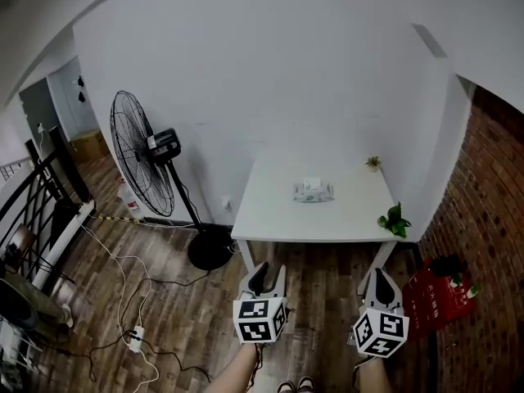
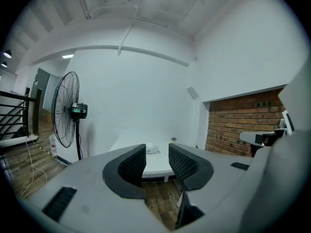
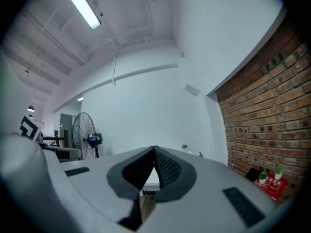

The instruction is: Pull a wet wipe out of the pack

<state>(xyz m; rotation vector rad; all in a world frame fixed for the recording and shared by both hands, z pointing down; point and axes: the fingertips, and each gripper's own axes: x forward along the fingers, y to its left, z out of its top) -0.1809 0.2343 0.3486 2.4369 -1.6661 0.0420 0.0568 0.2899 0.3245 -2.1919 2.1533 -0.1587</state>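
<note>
Holding your left tool [image 1: 268, 275] open and empty, right tool [image 1: 379, 281] closed, you face the pack [image 1: 313, 191] far ahead on the bench [image 1: 274, 215], between both.

The table [image 1: 282, 219] was white, the wipe pack [image 1: 313, 190] white with green print, the fan [image 1: 141, 162] black. The brick wall [image 1: 483, 195] was red, the plank floor [image 1: 164, 293] dark brown. The left gripper [image 1: 268, 273] and right gripper [image 1: 379, 277] bore black-and-white square markers.

A black floor fan [image 1: 141, 155] stands beside a white table [image 1: 270, 213].
</note>
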